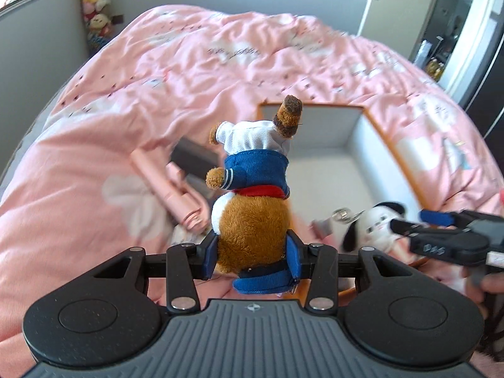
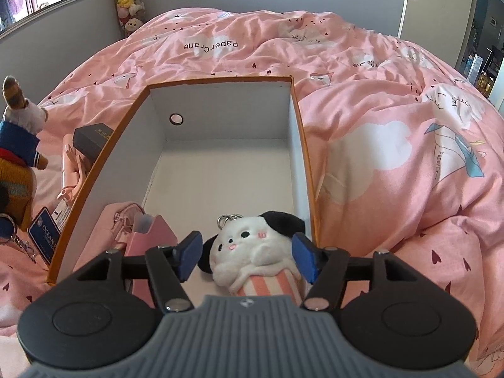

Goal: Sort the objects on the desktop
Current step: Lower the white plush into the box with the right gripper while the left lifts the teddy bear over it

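The left tool (image 1: 255,256) is clamped on the head of a brown plush bear (image 1: 252,195), held upside down above the pink bed (image 1: 157,72), left of the box. The right tool (image 2: 247,253) is held apart around a white plush dog (image 2: 252,252), its pads clear of it. The dog lies inside the orange-rimmed box (image 2: 220,80), beside a pink pouch (image 2: 151,239); the far end is bare. Outside the box, 1 dark case (image 2: 89,141) is seen.

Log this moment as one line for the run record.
left gripper: shut on brown plush dog, upside down | right gripper: open around white plush | white plush: in box
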A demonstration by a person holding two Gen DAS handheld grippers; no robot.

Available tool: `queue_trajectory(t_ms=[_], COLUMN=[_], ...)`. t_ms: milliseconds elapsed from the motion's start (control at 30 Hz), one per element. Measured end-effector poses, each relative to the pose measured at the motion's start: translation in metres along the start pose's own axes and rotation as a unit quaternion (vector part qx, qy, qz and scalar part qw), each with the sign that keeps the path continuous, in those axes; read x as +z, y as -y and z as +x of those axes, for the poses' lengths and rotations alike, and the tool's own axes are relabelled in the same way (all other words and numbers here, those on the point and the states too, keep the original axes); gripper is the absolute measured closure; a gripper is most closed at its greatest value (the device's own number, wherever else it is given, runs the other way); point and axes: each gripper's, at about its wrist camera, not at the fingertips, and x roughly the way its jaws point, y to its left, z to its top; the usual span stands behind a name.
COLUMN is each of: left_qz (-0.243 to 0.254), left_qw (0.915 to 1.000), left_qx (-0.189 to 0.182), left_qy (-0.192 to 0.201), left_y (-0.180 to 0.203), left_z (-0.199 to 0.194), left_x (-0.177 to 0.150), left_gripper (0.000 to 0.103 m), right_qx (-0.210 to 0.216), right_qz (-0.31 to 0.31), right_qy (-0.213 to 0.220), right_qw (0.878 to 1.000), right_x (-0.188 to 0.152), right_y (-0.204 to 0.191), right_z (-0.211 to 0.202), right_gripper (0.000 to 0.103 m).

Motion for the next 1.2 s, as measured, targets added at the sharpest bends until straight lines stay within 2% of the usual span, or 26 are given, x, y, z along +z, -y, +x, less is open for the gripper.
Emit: queue_trajectory(t_ms=[200, 467, 567, 833, 967, 1133, 1200], left_qz=[0.028, 0.055, 0.054, 0.047, 0.054, 0.045, 0.044], left_qw=[0.9979, 0.9908, 0.9895, 0.9868, 0.9837, 0.9760, 0.9730], left_qx=[-0.053, -0.122, -0.127, -0.120, -0.122, -0.149, -0.155], left_qy=[0.024, -0.020, -0.045, -0.098, -0.120, -0.153, -0.165], left_y=[0.030, 0.062, 0.066, 0.064, 0.069, 0.076, 0.079], left_z=[-0.012, 0.014, 0.030, 0.059, 0.070, 0.087, 0.094], left_x=[0.022, 0.035, 0.035, 0.035, 0.034, 0.033, 0.031], left_gripper=[0.053, 0.053, 0.053, 0.053, 0.053, 0.053, 0.053], right_qx=[0.034, 0.083, 0.111, 0.166, 0.156, 0.138, 0.126], right_qz=[0.023, 0.033, 0.044, 0.033, -0.018, -0.079, -0.104], right_qy=[0.015, 0.022, 0.006, -0.043, -0.054, -0.084, -0.080], right_qw=[0.999, 0.996, 0.993, 0.985, 0.986, 0.984, 0.983], right_x=[0.001, 0.005, 0.009, 0.025, 0.031, 0.031, 0.027], right_y=[0.010, 0.023, 0.037, 0.052, 0.037, 0.027, 0.024], right_z=[-0.003, -0.004, -0.001, 0.013, 0.018, 0.030, 0.029], right_gripper=[0.041, 0.047, 0.053, 0.056, 0.056, 0.059, 0.061])
